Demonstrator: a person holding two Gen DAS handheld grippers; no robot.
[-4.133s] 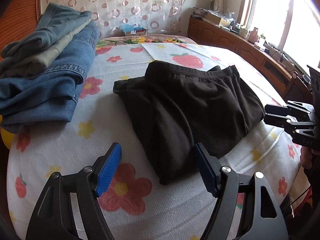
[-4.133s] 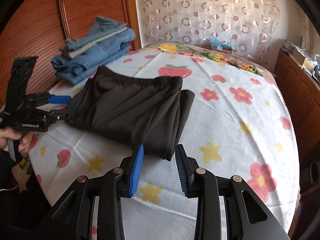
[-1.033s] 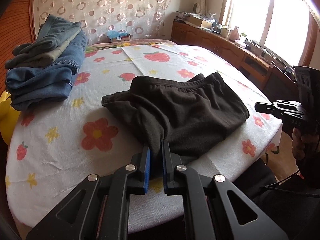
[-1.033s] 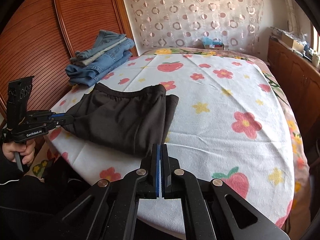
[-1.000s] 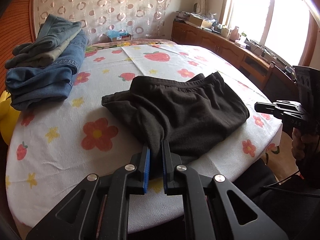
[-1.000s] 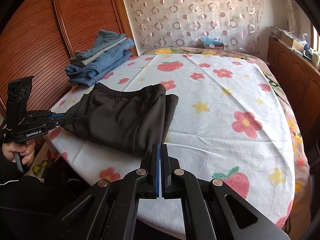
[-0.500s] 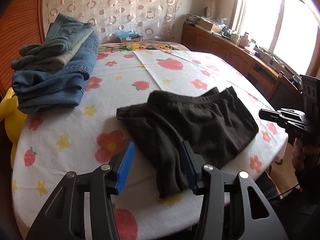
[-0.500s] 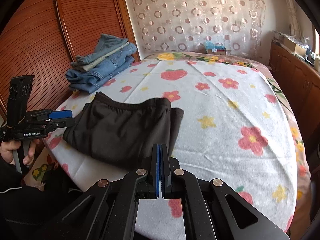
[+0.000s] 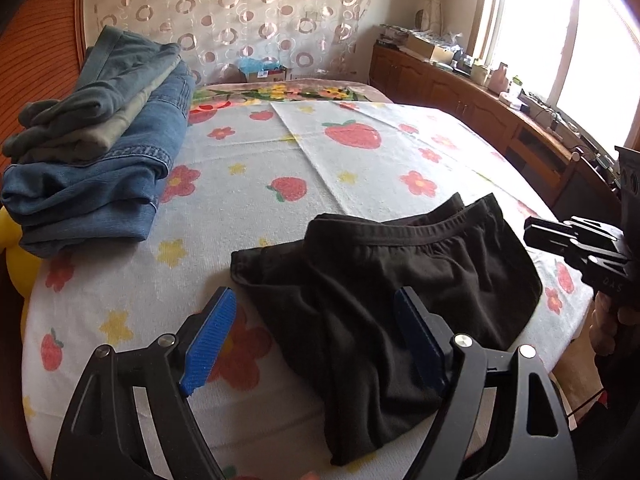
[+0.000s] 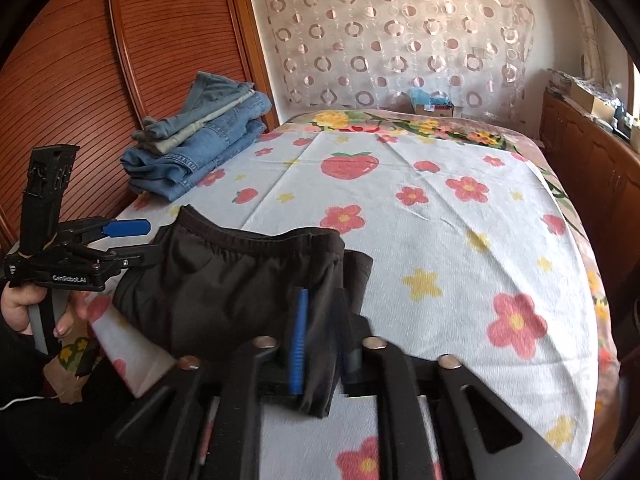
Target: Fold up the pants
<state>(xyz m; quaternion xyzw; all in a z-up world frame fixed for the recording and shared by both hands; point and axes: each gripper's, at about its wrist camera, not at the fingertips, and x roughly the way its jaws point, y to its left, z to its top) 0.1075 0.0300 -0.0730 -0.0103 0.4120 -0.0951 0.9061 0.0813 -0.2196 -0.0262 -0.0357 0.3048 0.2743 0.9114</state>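
Black soft knit, the folded pants (image 9: 384, 292) lie at the near edge of the bed (image 9: 360, 160), light and limp, so they will sag and slide. The left gripper (image 9: 316, 340) hovers with fingers wide apart. The right gripper (image 10: 320, 344) has fingers slightly apart around a fold at the near corner. I think the thick waistband (image 9: 404, 230) gives the best hold.
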